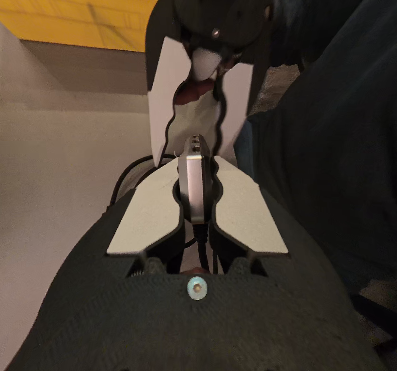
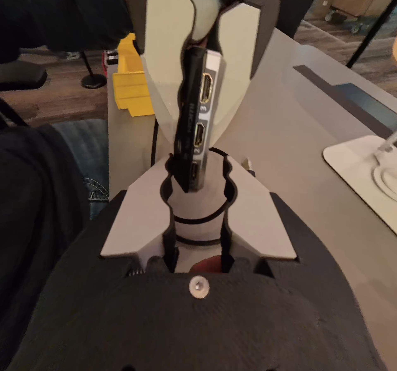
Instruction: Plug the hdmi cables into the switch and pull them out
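Note:
The HDMI switch (image 1: 193, 184) is a thin silver and black slab held edge-on. My left gripper (image 1: 195, 163) is shut on it, and a black cable (image 1: 200, 242) leaves its near end. In the right wrist view the switch (image 2: 189, 113) shows three empty ports (image 2: 207, 88) on its silver edge, held by the left gripper (image 2: 193, 143) from the far side. My right gripper (image 2: 198, 161) is open, with the switch's near end between its fingertips and room on both sides. It also shows in the left wrist view (image 1: 194, 146). A black cable loop (image 2: 197, 221) lies on the table below.
A grey table (image 2: 279, 146) lies under both grippers. A yellow bin (image 1: 64, 17) stands at its far edge and also shows in the right wrist view (image 2: 131, 90). A white stand base (image 2: 365, 178) and a dark flat strip (image 2: 354, 103) are to the right. A person's dark clothing (image 1: 343, 146) is close by. Less than 4 cm separates the two grippers' tips.

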Available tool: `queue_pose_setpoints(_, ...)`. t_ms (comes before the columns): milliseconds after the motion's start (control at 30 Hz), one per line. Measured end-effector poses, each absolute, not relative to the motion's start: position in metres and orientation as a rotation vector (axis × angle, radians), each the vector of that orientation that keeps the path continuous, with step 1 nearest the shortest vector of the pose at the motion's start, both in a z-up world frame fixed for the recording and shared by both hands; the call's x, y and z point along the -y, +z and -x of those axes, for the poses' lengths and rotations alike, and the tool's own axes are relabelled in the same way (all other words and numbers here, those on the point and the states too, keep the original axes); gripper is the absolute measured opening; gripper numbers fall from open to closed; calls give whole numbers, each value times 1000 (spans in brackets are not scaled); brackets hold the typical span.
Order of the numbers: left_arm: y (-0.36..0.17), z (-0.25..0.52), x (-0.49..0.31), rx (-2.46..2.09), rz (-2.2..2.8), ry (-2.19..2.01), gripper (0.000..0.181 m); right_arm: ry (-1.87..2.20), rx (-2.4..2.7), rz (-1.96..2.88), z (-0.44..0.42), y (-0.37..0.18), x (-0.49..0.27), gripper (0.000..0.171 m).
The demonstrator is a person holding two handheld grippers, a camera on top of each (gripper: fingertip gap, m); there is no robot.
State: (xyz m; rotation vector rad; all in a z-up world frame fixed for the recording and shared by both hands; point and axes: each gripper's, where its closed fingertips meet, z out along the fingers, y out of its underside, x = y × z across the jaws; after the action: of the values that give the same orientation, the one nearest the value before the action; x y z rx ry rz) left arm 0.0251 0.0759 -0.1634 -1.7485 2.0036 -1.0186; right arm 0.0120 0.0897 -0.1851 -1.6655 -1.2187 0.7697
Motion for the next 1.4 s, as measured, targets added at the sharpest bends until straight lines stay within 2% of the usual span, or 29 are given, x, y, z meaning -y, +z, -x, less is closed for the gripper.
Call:
queue_pose_setpoints(33,-163,-26,-75,-2009,1739,-1003,21,777,1248,1642,-8,-185,-88,26)
queue_pose_setpoints(167,-159,-23,-74,-2018,1701,-989,23,763,1289,1584,-7,-178,-84,18)
queue_pose_setpoints(367,-113,-18,-99,-1778,1624,-910,39,688,1183,1522,-41,-133,-102,17)
queue_pose_setpoints(567,-72,14,-120,-1532,1591,-766,61,510,1053,1415,-97,-51,-130,18)
queue_pose_setpoints(600,-68,19,-121,-1501,1587,-753,60,479,1024,1397,-109,-35,-135,17)
queue_pose_setpoints(700,-59,34,-119,-1442,1534,-688,34,374,931,1346,-151,12,-146,17)
queue_pose_setpoints(833,-51,42,-112,-1396,1497,-670,18,267,825,1284,-201,64,-150,17)
queue_pose_setpoints(1267,-73,44,-119,-1376,1572,-675,21,0,564,1030,-297,191,-126,17)
queue_pose_setpoints(1400,-81,44,-119,-1369,1589,-680,22,-26,497,976,-319,213,-114,17)
